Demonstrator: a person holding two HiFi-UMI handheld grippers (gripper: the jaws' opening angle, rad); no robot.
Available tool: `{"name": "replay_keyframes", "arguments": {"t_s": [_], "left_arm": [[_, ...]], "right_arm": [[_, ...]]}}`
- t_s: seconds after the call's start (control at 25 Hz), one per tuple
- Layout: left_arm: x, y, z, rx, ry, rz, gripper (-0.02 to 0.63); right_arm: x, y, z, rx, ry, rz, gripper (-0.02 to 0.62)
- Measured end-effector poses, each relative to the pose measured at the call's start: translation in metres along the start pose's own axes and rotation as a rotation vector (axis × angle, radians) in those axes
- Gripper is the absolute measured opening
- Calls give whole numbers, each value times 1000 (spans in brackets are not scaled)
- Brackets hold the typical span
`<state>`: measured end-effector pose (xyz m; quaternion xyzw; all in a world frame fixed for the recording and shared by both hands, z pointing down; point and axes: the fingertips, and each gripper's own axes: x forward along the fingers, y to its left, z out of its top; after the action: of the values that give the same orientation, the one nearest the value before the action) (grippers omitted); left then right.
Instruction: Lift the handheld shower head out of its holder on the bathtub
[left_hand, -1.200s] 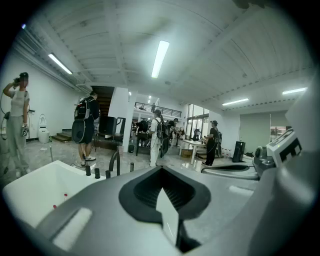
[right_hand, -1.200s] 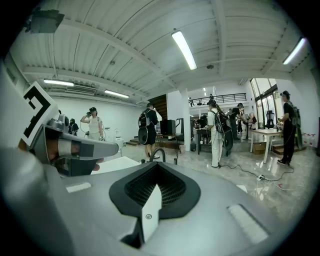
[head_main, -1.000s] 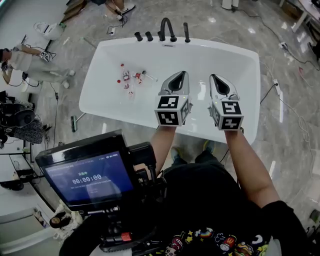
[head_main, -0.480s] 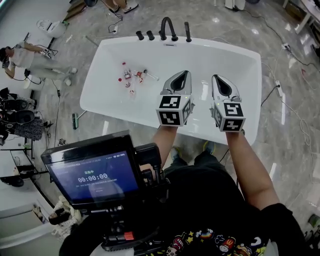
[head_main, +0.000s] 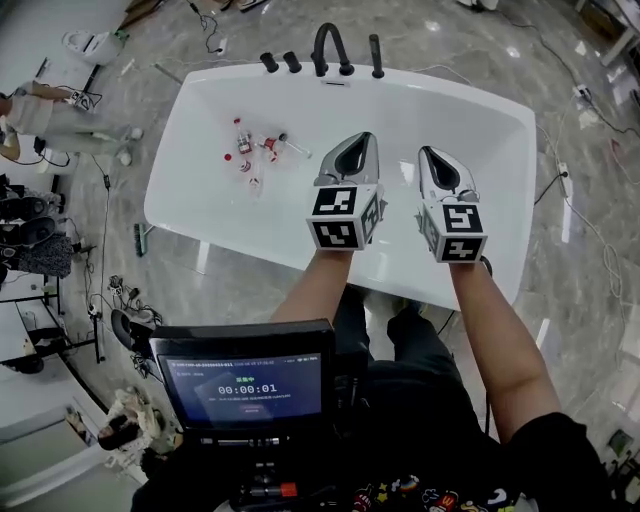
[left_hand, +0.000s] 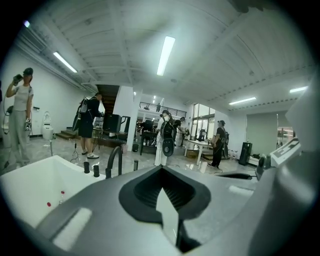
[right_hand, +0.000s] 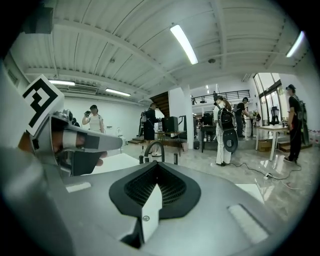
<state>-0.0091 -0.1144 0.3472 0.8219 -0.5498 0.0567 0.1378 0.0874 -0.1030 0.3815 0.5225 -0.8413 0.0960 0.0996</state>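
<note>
Low in your head view, a dark monitor shows a counter reading 00:00:01. A loose cluster of small red-capped bottles lies ahead of you, to your left. The grey marble floor carries a white cable on your right. A person in light clothes is at the far left edge. In the left gripper view, another person in a dark top stands near some steps, with a long ceiling light overhead.
</note>
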Motion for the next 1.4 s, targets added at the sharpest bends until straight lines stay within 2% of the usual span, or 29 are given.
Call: {"name": "replay_keyframes", "arguments": {"t_s": [0.4, 0.64, 0.92, 1.16, 1.4], "left_arm": [[64, 118, -38, -20, -8, -29, 0], [136, 173, -77, -2, 23, -63, 0], [237, 204, -125, 39, 36, -87, 2], [293, 226, -149, -38, 19, -59, 14], [317, 241, -168, -62, 26, -44, 18]], "right_arm": [[195, -9, -62, -6, 51, -64, 31], [293, -29, -95, -30, 68, -108, 62], [397, -72, -129, -24, 74, -117, 108], [465, -104, -147, -19, 92, -113, 170], [506, -117, -168, -18, 119, -103, 209]]}}
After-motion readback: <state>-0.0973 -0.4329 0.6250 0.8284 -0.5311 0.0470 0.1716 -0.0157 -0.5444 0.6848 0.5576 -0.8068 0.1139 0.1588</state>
